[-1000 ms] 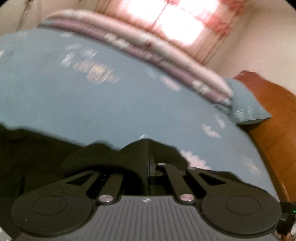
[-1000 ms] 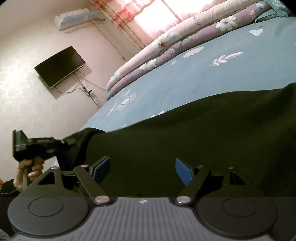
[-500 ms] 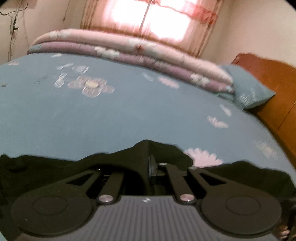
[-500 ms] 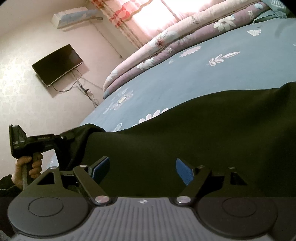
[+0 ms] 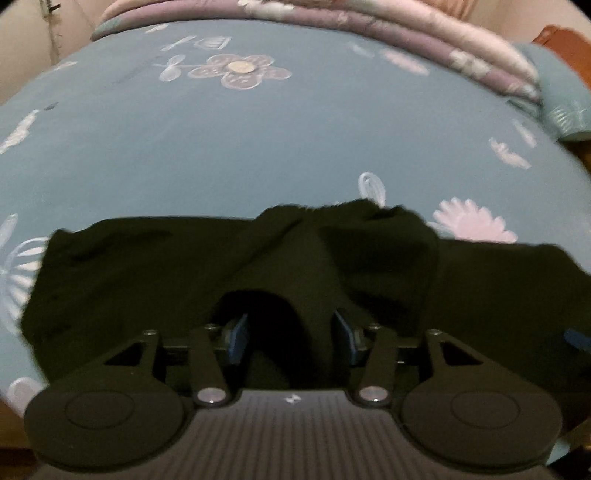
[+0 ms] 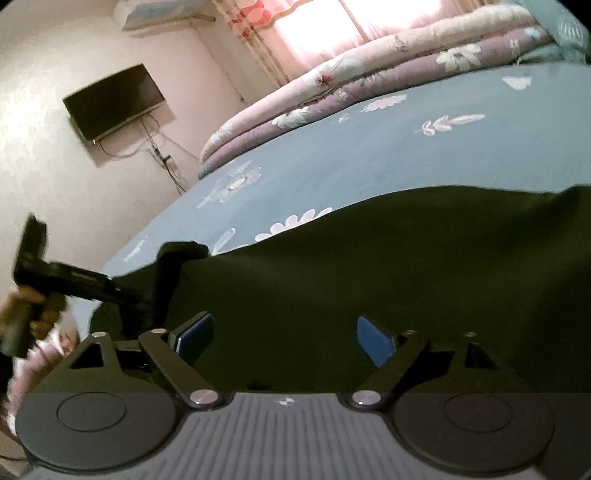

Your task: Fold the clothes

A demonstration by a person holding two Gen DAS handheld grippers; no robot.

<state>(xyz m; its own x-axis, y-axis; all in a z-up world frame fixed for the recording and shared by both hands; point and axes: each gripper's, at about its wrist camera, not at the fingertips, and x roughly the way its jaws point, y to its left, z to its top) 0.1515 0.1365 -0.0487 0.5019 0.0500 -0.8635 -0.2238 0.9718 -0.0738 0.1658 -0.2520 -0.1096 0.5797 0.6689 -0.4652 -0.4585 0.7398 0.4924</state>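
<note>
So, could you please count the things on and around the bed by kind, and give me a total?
Black fabric garment spread on the bed: 1
Blue flowered bed sheet: 1
Folded pink and purple flowered quilt: 1
Teal pillow: 1
Black flat wall television: 1
White wall air conditioner: 1
Total: 6

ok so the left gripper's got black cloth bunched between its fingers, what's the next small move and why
Probably draw the left gripper back off the black garment. Its jaws have just been opening, and a ridge of cloth stands between the blue pads, unpinched. The right gripper is open too.
</note>
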